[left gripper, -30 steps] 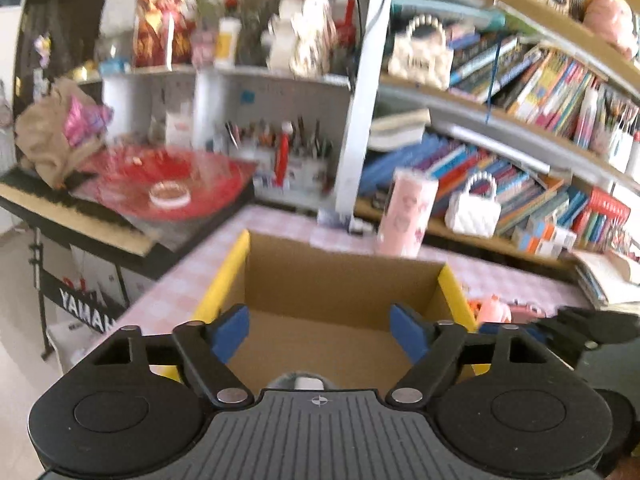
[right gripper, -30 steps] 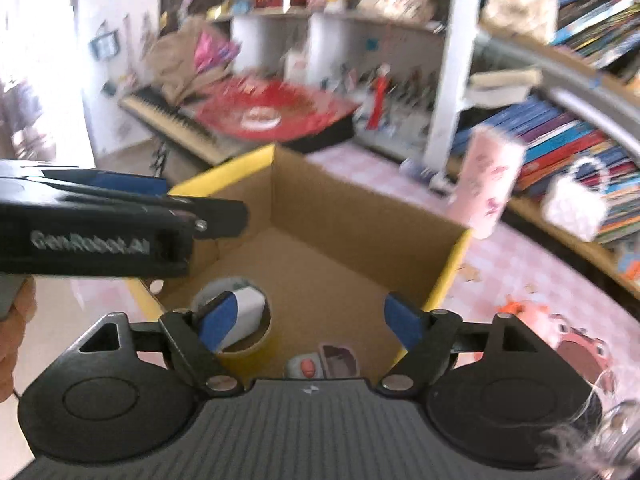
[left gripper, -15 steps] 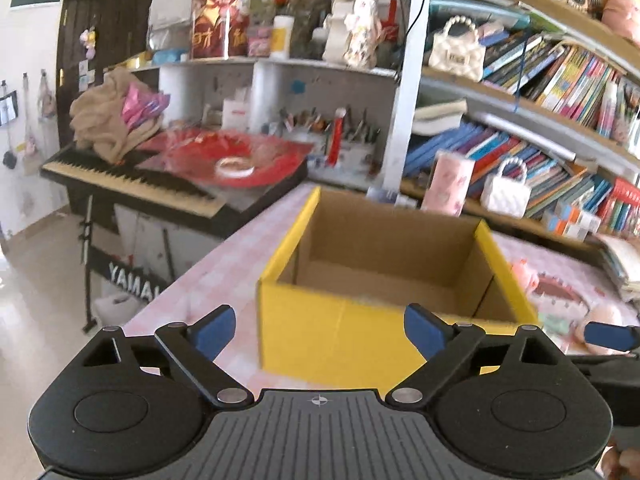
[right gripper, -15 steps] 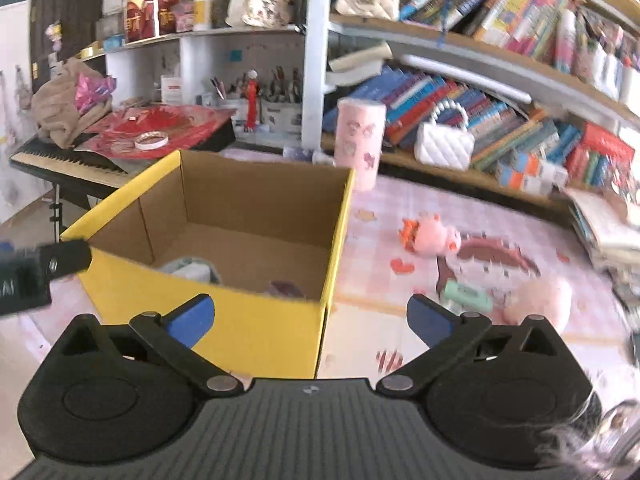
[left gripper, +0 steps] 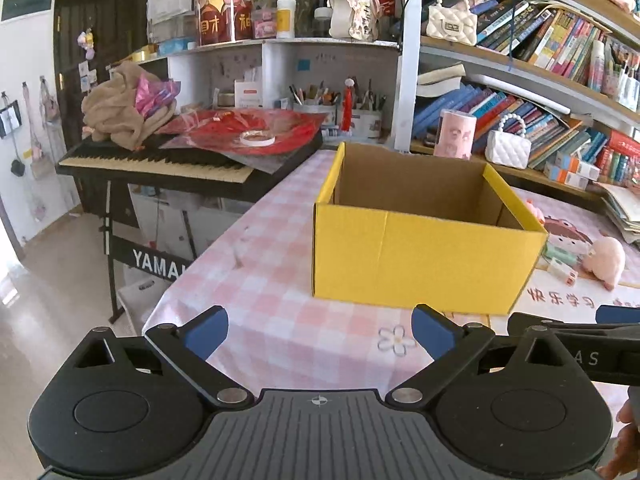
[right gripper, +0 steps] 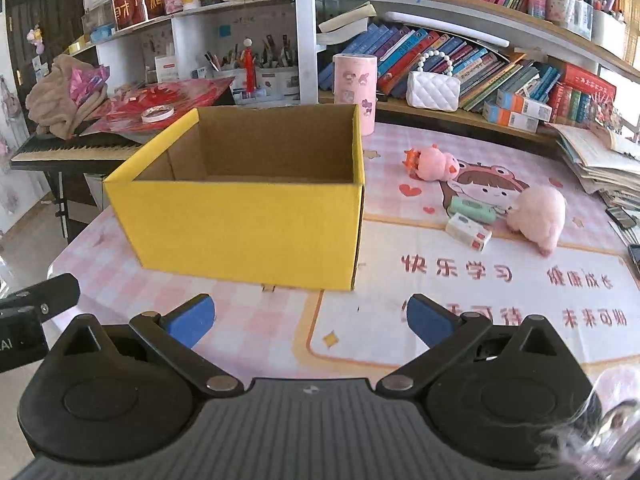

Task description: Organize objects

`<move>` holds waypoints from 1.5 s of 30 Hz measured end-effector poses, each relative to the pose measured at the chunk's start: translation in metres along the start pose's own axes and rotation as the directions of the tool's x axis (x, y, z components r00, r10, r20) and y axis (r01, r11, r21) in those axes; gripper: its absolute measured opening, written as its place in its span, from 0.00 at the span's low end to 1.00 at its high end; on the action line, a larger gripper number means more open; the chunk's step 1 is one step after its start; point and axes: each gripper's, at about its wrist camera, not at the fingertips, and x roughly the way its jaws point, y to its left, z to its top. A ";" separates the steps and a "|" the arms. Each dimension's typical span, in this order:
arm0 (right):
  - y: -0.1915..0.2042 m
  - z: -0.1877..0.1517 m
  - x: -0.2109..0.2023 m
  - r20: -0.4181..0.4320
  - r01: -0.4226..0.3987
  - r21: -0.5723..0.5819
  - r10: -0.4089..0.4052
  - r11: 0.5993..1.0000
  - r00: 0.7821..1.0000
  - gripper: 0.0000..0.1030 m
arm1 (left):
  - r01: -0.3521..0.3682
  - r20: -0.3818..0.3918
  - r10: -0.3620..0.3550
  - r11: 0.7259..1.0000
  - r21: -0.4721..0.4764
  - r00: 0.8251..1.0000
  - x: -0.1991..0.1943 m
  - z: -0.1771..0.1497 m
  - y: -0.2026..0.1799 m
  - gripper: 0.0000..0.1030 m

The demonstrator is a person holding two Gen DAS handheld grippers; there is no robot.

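Observation:
A yellow cardboard box (left gripper: 420, 256) (right gripper: 248, 228) stands open on the pink checked table; its contents are hidden by its walls. My left gripper (left gripper: 320, 330) is open and empty, low in front of the box. My right gripper (right gripper: 310, 318) is open and empty, in front of the box's right corner. Right of the box lie a pink plush with orange spikes (right gripper: 434, 162), a round pink plush (right gripper: 538, 216) (left gripper: 606, 258), a green case (right gripper: 472, 208) and a small white packet (right gripper: 468, 232).
A pink cylinder (right gripper: 354, 88) and a white quilted handbag (right gripper: 432, 88) stand behind the box by the bookshelves. A Yamaha keyboard (left gripper: 160, 164) with red wrapping stands left of the table. A stack of papers (right gripper: 600, 160) lies at the right. The table's left edge (left gripper: 192, 268) is close.
Both grippers have pulled back and down from over the box to the table's front. The box, seen from above before, is now seen from the side.

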 end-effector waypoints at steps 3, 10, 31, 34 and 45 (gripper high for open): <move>0.005 -0.009 -0.010 0.000 0.027 0.003 -0.027 1.000 1.000 1.00 | 0.013 0.003 -0.013 1.000 0.013 1.000 -0.008 -0.006 0.002 0.97; 0.000 -0.027 -0.030 -0.010 0.045 0.037 -0.045 0.998 0.999 1.00 | 0.069 -0.005 -0.068 0.997 0.035 0.998 -0.016 -0.015 -0.002 0.97; -0.083 -0.049 -0.064 -0.025 0.234 0.163 -0.233 0.959 0.972 1.00 | 0.288 -0.060 -0.282 0.945 0.155 0.958 0.001 -0.015 -0.097 0.97; -0.103 -0.049 -0.060 -0.033 0.245 0.185 -0.243 0.952 0.969 1.00 | 0.301 -0.073 -0.292 0.938 0.172 0.954 0.007 -0.013 -0.117 0.97; -0.191 -0.016 -0.025 -0.048 0.215 0.173 -0.209 0.961 0.977 1.00 | 0.279 -0.097 -0.268 0.950 0.137 0.959 0.038 0.006 -0.201 0.97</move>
